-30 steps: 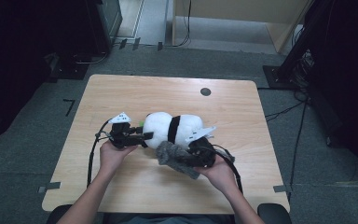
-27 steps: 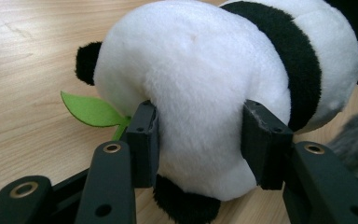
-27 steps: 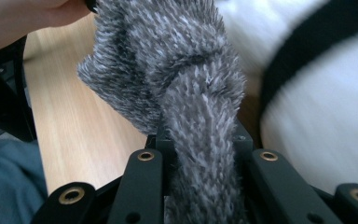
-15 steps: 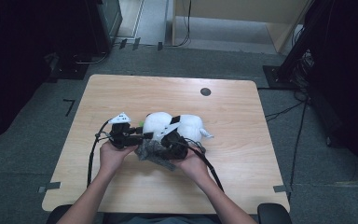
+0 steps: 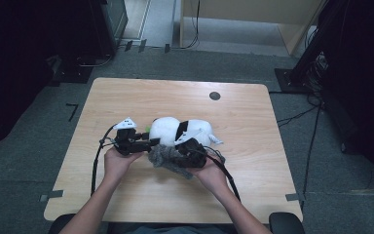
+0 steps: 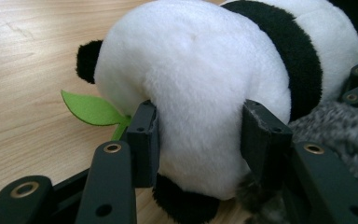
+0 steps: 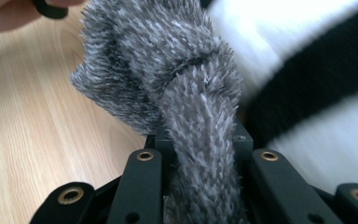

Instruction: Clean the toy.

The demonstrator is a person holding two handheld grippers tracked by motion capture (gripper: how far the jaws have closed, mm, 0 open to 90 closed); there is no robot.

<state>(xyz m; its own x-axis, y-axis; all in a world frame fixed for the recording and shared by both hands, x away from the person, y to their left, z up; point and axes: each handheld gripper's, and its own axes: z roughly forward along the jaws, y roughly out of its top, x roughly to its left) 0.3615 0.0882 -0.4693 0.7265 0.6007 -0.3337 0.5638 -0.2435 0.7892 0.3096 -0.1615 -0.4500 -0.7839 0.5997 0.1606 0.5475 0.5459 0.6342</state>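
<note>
A black-and-white panda plush lies in the middle of the wooden table. My left gripper is shut on one rounded white end of the panda, its pads pressing into the fur on both sides. A green felt leaf sticks out beside that jaw. My right gripper is shut on a grey fuzzy cloth, which bunches up ahead of the jaws right next to the panda. The grey cloth also lies against the panda's near side.
A small black round disc sits in the tabletop near the far edge. Cables trail from both grippers toward the near edge. Dark equipment stands on the floor at the left and right of the table.
My right gripper has carried the grey cloth leftward along the panda's near side, up close to the left gripper. The left gripper and the panda have stayed put.
</note>
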